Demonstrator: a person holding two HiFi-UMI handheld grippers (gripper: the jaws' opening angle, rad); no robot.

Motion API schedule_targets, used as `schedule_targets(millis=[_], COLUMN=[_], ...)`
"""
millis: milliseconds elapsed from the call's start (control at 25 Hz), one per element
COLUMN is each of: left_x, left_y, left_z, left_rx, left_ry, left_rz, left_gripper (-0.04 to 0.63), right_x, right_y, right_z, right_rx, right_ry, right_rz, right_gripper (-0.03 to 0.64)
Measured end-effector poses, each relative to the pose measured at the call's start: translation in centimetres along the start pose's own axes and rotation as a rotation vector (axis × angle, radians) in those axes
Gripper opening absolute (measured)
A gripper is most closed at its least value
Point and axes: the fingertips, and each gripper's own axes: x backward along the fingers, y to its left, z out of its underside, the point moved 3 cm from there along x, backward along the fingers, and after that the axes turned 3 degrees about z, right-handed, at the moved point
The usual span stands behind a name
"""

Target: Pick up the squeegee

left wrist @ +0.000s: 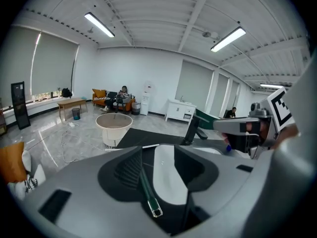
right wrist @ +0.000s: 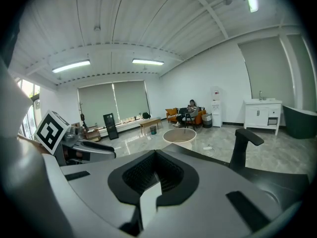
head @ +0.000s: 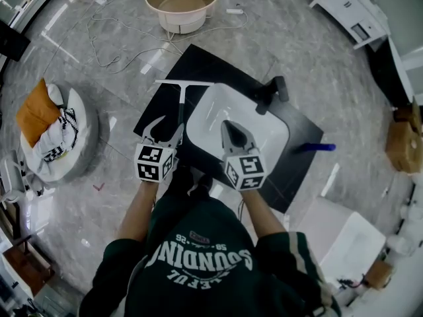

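Note:
The squeegee (head: 181,102) lies on the black counter (head: 198,61) just left of the white sink (head: 268,129). Its pale blade is at the far end and its dark handle points toward me. My left gripper (head: 164,127) is open at the handle's near end. In the left gripper view the handle (left wrist: 147,188), with its metal hanging loop, lies between the spread jaws of that gripper (left wrist: 158,155), closer to the left pad, and I see no pad pressing on it. My right gripper (head: 232,130) hovers over the sink basin, shut and empty (right wrist: 153,180).
A black faucet (head: 271,92) stands at the sink's far right. A blue object (head: 316,148) lies off the counter's right edge. On the floor are a beige tub (head: 182,2), loose cables (head: 119,59), a round pouf with an orange cushion (head: 41,108) and another white basin (head: 350,240).

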Motion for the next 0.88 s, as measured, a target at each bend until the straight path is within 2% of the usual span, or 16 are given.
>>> schedule_targets(millis=[160,880], left_x=[-0.1,-4.0], left_y=[0.3,0.7], left_z=[0.7,4.6], left_rx=[0.050,0.095], left_ry=[0.004,0.140], left_rz=[-0.011,-0.002], left_gripper=[0.197,0.196], right_x=[-0.2,0.4], right_y=[0.1,-0.7], right_z=[0.3,2.7], right_rx=[-0.005,-0.059], right_ry=[0.005,0.062], right_rz=[0.001,0.055], right_gripper=[0.002,0.002])
